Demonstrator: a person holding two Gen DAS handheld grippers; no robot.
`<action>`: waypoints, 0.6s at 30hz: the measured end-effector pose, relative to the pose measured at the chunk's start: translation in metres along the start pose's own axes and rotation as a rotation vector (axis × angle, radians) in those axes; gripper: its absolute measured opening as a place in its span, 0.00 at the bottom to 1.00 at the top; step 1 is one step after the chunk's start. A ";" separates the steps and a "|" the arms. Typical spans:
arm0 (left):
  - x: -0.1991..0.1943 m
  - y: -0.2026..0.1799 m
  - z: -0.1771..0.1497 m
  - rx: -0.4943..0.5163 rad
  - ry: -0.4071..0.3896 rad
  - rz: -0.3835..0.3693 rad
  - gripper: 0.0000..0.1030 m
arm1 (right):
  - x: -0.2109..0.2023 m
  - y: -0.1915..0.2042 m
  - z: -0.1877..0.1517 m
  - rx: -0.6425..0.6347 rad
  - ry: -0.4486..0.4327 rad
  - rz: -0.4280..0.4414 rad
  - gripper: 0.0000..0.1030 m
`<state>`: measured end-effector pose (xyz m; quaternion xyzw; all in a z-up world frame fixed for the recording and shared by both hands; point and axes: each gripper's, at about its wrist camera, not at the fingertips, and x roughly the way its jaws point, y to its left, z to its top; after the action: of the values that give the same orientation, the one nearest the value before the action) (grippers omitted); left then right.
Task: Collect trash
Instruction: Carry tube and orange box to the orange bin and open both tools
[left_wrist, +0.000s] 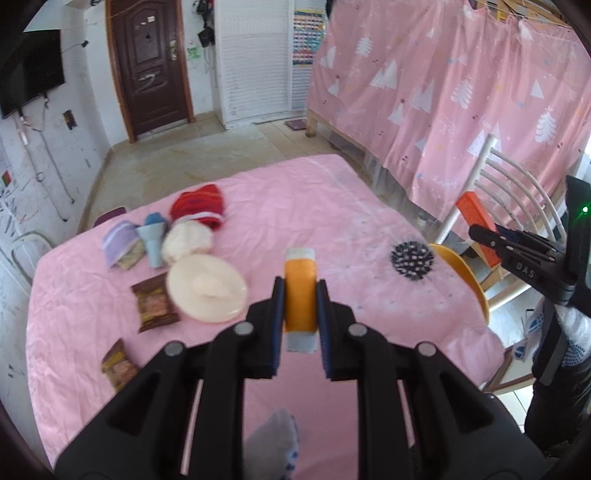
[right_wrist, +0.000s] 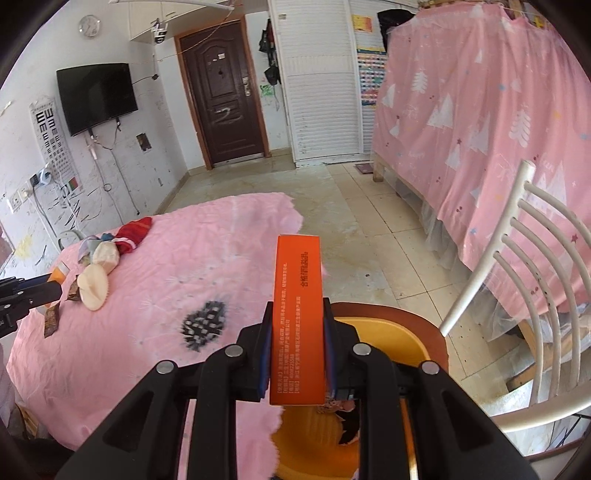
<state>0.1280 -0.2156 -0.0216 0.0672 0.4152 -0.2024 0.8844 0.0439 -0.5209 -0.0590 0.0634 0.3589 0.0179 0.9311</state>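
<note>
wrappers (left_wrist: 154, 303) lie left of the lid (left_wrist: 207, 287) on the table (left_wrist: 354, 229); basin (right_wrist: 384, 332) at table's right edge

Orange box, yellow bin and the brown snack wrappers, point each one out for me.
orange box (right_wrist: 297, 317): right wrist view, middle of its printed face.
yellow bin (right_wrist: 384, 332): right wrist view, inner wall below the rim.
brown snack wrappers (left_wrist: 155, 302): left wrist view, centre of the larger one.

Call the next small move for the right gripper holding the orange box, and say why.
Probably lower slightly and open the jaws. The right gripper is clamped on the orange box, which hangs over the yellow bin at the bed's edge; wrapper scraps already lie inside, so a release should land it there.
</note>
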 end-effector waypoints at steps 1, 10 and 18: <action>0.004 -0.005 0.002 0.004 0.012 -0.017 0.15 | 0.001 -0.004 -0.002 0.005 0.002 -0.002 0.12; 0.029 -0.069 0.026 0.078 0.070 -0.146 0.15 | 0.012 -0.044 -0.013 0.063 0.024 -0.002 0.12; 0.043 -0.133 0.043 0.149 0.073 -0.254 0.15 | 0.021 -0.064 -0.023 0.109 0.038 0.018 0.12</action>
<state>0.1284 -0.3618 -0.0203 0.0868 0.4359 -0.3405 0.8286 0.0432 -0.5807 -0.0986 0.1170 0.3764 0.0079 0.9190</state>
